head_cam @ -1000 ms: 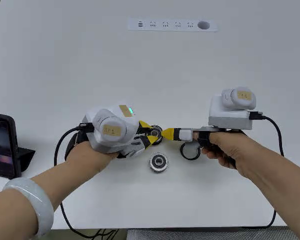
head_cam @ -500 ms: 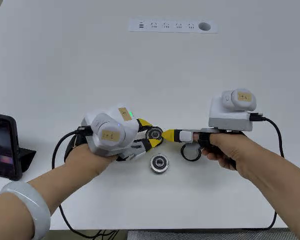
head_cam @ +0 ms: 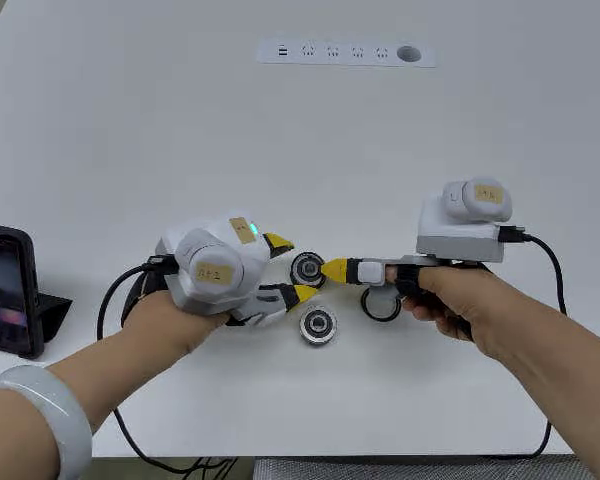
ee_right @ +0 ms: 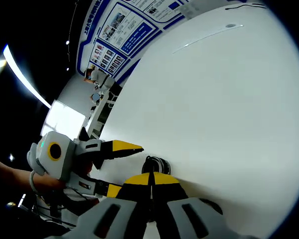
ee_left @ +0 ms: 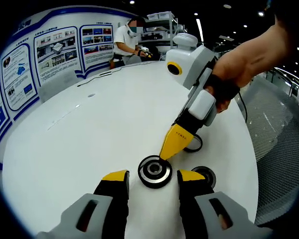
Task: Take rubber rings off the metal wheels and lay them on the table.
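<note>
— White table (head_cam: 130,130) under both grippers in the head view. How many metal wheels are on it?

— Two. The first wheel (head_cam: 307,268) sits between the spread jaws of the left gripper (head_cam: 292,267), and neither jaw touches it. The second wheel (head_cam: 318,325) lies just nearer the person than the first wheel.

— Rings?

— One loose rubber ring (head_cam: 381,304), flat on the table to the right of the first wheel. The right gripper (head_cam: 332,269) has its jaws pressed together, tip at the first wheel's rim. One power strip (head_cam: 345,50) lies far beyond the first wheel, one tablet (head_cam: 5,290) well to its left.

— Left gripper view?

— Two yellow-tipped jaws stand apart either side of the first wheel (ee_left: 155,171). The right gripper (ee_left: 173,143) touches its far edge. I count two wheels again, and one ring (ee_left: 193,144) behind.

— Right gripper view?

— Its own jaws (ee_right: 152,178) are closed against the first wheel (ee_right: 156,164). I cannot tell whether they pinch rubber. The left gripper (ee_right: 129,168) gapes beside it.
</note>
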Demonstrator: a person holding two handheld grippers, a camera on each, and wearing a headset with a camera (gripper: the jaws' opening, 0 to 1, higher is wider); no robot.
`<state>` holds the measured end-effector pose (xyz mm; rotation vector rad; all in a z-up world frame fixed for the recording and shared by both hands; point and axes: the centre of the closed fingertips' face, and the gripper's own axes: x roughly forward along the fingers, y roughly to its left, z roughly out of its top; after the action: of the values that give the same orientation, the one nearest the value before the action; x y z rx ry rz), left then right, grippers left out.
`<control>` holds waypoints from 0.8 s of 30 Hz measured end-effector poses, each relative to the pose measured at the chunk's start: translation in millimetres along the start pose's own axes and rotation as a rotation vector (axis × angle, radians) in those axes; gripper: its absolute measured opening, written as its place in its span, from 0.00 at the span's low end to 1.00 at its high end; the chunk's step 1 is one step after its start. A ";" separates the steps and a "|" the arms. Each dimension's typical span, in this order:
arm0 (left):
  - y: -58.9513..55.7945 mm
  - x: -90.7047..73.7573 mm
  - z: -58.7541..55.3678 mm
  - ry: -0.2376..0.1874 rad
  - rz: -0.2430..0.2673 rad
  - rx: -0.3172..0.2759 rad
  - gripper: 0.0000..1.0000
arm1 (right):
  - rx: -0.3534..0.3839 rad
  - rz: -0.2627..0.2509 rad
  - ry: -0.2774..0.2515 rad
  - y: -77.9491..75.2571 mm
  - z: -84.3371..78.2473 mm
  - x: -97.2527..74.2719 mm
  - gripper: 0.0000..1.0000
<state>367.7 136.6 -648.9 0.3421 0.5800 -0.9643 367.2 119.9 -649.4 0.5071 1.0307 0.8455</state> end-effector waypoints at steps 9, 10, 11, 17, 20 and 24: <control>2.4 -6.2 -5.1 -0.013 0.013 -0.025 0.48 | 0.003 0.035 -0.017 14.4 0.6 -2.8 0.02; 2.6 -7.0 -5.7 -0.013 0.015 -0.026 0.49 | 0.003 0.041 -0.018 17.2 0.2 -3.4 0.02; 2.5 -7.8 -6.2 -0.014 0.016 -0.028 0.49 | 0.002 0.045 -0.020 19.1 0.1 -4.0 0.02; 3.4 -13.9 -10.0 -0.022 0.031 -0.040 0.56 | 0.019 0.087 -0.053 32.8 2.5 -12.0 0.02; 4.6 -17.6 -12.7 -0.024 0.039 -0.053 0.58 | 0.023 0.105 -0.073 42.1 1.4 -20.8 0.02; 6.3 -21.1 -15.2 -0.027 0.049 -0.065 0.60 | 0.036 0.118 -0.097 49.4 -2.7 -31.7 0.02</control>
<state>359.2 162.0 -648.3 0.2834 0.5751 -0.8997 338.6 123.6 -598.1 0.6384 0.9356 0.8996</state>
